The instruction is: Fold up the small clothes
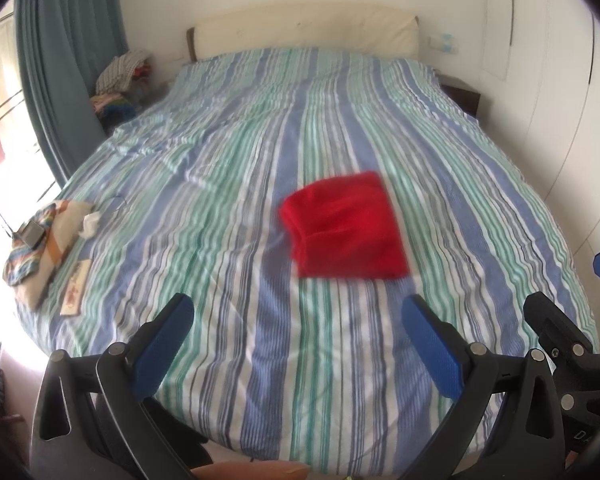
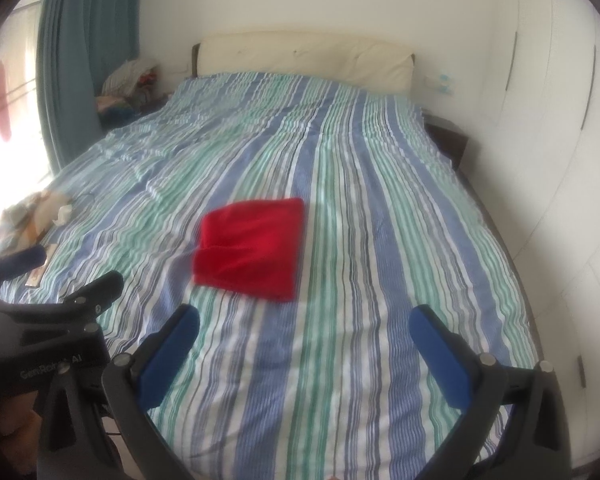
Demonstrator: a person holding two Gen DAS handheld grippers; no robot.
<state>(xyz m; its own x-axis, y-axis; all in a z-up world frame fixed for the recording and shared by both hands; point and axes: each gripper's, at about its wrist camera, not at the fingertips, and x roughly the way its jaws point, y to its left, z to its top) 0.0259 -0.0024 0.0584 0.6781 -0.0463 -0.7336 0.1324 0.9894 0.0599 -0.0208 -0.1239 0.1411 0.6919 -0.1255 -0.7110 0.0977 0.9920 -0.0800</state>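
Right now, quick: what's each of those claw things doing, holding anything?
Left gripper: open, holding nothing.
Right gripper: open, holding nothing.
The red cloth lies on the bed, untouched.

both wrist cams at bed (image 1: 340,400) foot, facing headboard (image 2: 300,56), side by side, sharing whole bed

Bed, striped cover

The bed (image 1: 260,140) carries a folded red garment (image 1: 346,226) near centre. At 9 o'clock lie a multicoloured cloth bundle (image 1: 40,240) and a flat card (image 1: 75,288).
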